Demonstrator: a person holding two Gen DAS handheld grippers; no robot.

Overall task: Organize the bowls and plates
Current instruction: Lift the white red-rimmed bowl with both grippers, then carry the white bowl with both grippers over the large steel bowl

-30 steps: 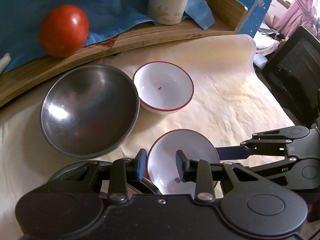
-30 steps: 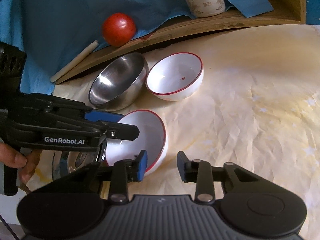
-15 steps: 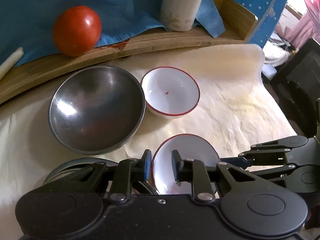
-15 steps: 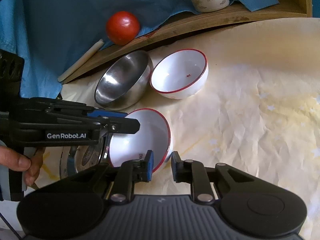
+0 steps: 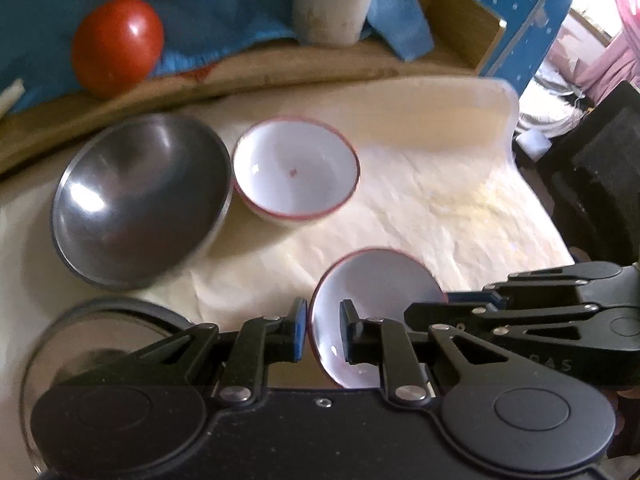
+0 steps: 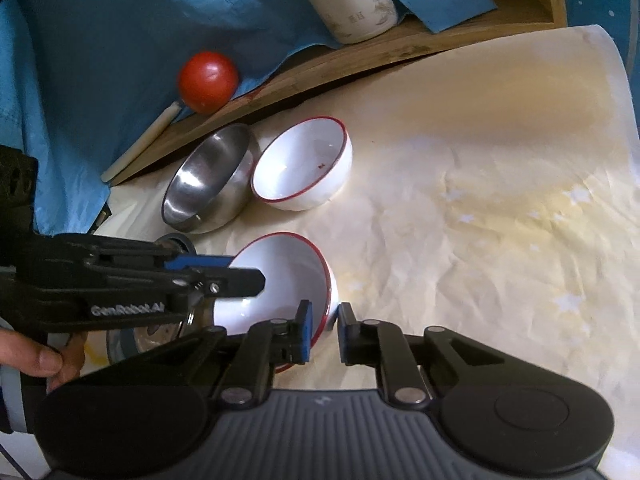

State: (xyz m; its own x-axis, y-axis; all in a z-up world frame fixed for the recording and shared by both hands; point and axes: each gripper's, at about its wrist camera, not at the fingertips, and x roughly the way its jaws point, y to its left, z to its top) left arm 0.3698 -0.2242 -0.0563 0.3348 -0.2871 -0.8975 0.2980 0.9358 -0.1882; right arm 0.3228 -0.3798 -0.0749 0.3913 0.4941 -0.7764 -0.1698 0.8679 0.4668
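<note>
Right wrist: red-specked white bowl (image 6: 301,164) beside steel bowl (image 6: 208,180).

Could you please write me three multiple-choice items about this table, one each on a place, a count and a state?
1. Where is the tomato?
A. On the wooden tray behind the bowls
B. Inside the steel bowl
C. Inside a white bowl

2. How many white bowls with red rims are in view?
A. One
B. Two
C. Four

3. How does the near white bowl sit?
A. Upside down
B. Stacked in the steel bowl
C. Tilted, with its opening turned sideways

Answers:
1. A: the tomato rests on the tray, at the edge of the blue cloth.
2. B: there is the near one and the far white bowl.
3. C: its rim stands steeply, while the far one sits upright.
</note>
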